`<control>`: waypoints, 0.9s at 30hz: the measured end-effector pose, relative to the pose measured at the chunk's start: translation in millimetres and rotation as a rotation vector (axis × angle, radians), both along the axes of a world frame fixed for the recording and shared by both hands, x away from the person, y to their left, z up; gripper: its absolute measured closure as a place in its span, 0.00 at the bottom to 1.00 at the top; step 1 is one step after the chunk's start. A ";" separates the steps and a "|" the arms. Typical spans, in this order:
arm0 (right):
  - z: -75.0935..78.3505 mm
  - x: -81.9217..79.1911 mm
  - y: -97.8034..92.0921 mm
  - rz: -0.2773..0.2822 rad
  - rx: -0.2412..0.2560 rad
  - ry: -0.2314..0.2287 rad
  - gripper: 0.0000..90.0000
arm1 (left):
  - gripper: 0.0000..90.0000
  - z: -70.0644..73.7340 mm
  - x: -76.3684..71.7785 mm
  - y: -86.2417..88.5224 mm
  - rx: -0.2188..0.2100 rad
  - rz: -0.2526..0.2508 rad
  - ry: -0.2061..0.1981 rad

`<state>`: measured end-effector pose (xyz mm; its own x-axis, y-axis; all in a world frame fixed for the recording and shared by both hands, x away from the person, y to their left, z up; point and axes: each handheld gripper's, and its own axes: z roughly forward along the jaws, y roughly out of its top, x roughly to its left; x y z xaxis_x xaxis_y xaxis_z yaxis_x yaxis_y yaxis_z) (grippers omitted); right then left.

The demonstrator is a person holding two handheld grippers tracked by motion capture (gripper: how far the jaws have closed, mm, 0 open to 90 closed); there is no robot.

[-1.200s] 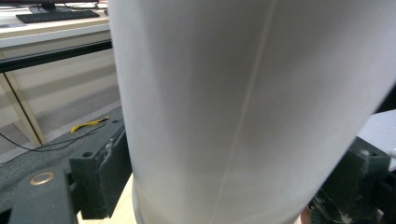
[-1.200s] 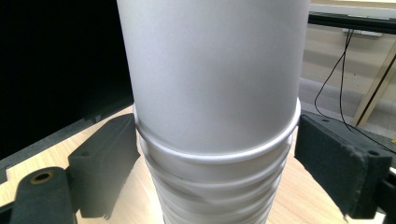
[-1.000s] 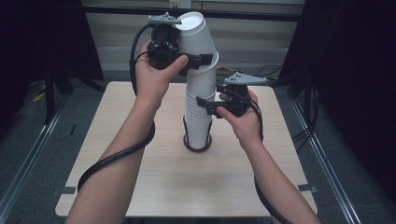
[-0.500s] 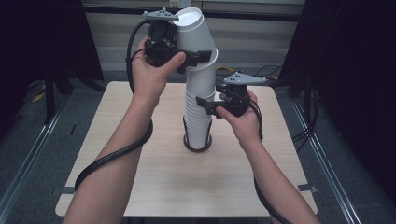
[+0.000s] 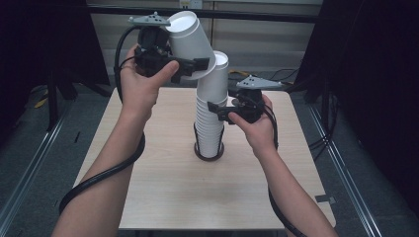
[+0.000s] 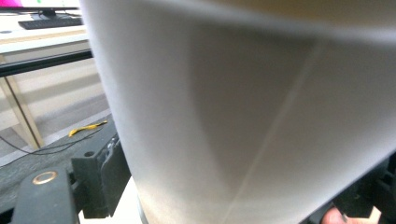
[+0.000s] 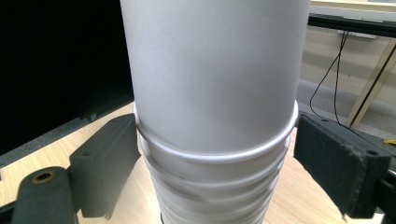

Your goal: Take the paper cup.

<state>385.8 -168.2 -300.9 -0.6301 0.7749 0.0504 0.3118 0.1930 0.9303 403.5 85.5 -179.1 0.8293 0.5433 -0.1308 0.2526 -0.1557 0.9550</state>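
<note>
A light wooden table [image 5: 163,192] filled the middle of the high view. In the left gripper view, a keyboard [image 6: 49,22] sat on a desk [image 6: 42,42] at upper left, and a yellow cable [image 6: 88,128] lay on the floor at left.

A single white paper cup [image 5: 190,37], tilted between the left gripper [image 5: 190,64] jaws, sits above the tall stack of white paper cups [image 5: 211,111] standing between the right gripper [image 5: 220,109] jaws below.
</note>
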 end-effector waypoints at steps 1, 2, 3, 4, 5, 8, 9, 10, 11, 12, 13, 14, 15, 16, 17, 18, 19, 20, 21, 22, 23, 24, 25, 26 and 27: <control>0.0 0.0 0.0 0.000 0.000 0.000 0.15 | 0.17 0.0 0.0 0.0 0.000 0.000 0.000; 0.0 -0.5 0.3 -0.002 -0.002 0.000 0.15 | 0.17 -1.7 -3.0 4.7 0.000 0.001 0.001; 0.0 -0.7 0.4 -0.001 -0.004 -0.001 0.15 | 0.17 -1.7 -3.0 4.7 0.000 0.001 0.001; 0.0 -1.2 0.5 0.000 -0.005 0.002 0.15 | 0.17 -4.1 -5.4 9.3 0.006 -0.005 0.005; 0.0 -1.2 0.5 0.000 -0.005 0.002 0.15 | 0.17 -4.1 -5.4 9.3 0.006 -0.005 0.005; -0.7 -2.6 -0.4 -0.001 -0.005 0.000 0.15 | 0.17 -12.3 -11.1 17.5 0.024 -0.003 0.006; -0.7 -2.6 -0.4 -0.001 -0.005 0.000 0.15 | 0.17 -12.3 -11.1 17.5 0.024 -0.003 0.006; -1.5 -3.7 -1.1 0.000 -0.008 0.003 0.15 | 0.17 -14.6 -12.3 19.7 0.030 -0.006 0.005; -1.5 -3.7 -1.1 0.000 -0.008 0.003 0.15 | 0.17 -16.8 -13.5 21.9 0.036 -0.010 0.006; -2.4 -5.2 -2.0 0.004 -0.009 0.006 0.15 | 0.17 -21.0 -16.1 25.4 0.040 -0.014 0.005; -2.8 -5.9 -2.5 0.004 -0.010 0.006 0.15 | 0.17 -23.5 -17.5 27.2 0.045 -0.014 0.007; -3.4 -6.4 -3.1 0.007 -0.011 0.006 0.15 | 0.17 -26.0 -18.9 29.1 0.049 -0.017 0.007; -4.0 -7.1 -3.7 0.009 -0.015 0.009 0.15 | 0.17 -28.5 -20.0 30.6 0.053 -0.018 0.007; -4.5 -7.8 -4.4 0.011 -0.019 0.008 0.15 | 0.17 -31.4 -21.4 32.3 0.061 -0.021 0.009; -5.1 -8.8 -5.4 0.014 -0.017 0.008 0.15 | 0.17 -33.2 -22.2 33.5 0.066 -0.021 0.008; -5.3 -9.5 -6.0 0.017 -0.017 0.008 0.15 | 0.17 -35.9 -23.0 34.4 0.066 -0.025 0.012; -5.3 -9.5 -6.0 0.017 -0.017 0.008 0.15 | 0.17 -35.9 -23.0 34.4 0.066 -0.025 0.012; -5.6 -10.6 -7.1 0.019 -0.021 0.009 0.15 | 0.17 -38.9 -24.1 35.5 0.081 -0.026 0.015; -6.0 -12.0 -8.5 0.023 -0.020 0.008 0.15 | 0.17 -41.5 -24.8 36.2 0.093 -0.025 0.018; -6.8 -14.6 -10.9 0.031 -0.023 0.010 0.15 | 0.17 -45.9 -25.9 37.9 0.105 -0.033 0.022; -6.8 -14.6 -10.9 0.031 -0.023 0.010 0.15 | 0.17 -45.9 -25.9 37.9 0.105 -0.033 0.022; -7.7 -17.4 -14.0 0.041 -0.032 0.011 0.15 | 0.17 -50.5 -28.0 39.3 0.127 -0.035 0.025; -7.7 -17.4 -14.0 0.041 -0.032 0.011 0.15 | 0.17 -50.5 -28.0 39.3 0.127 -0.035 0.025; -8.3 -20.8 -17.3 0.053 -0.030 0.014 0.15 | 0.17 -55.2 -30.1 40.9 0.148 -0.038 0.033; -8.3 -20.8 -17.3 0.053 -0.030 0.014 0.15 | 0.17 -55.2 -30.1 40.9 0.148 -0.038 0.033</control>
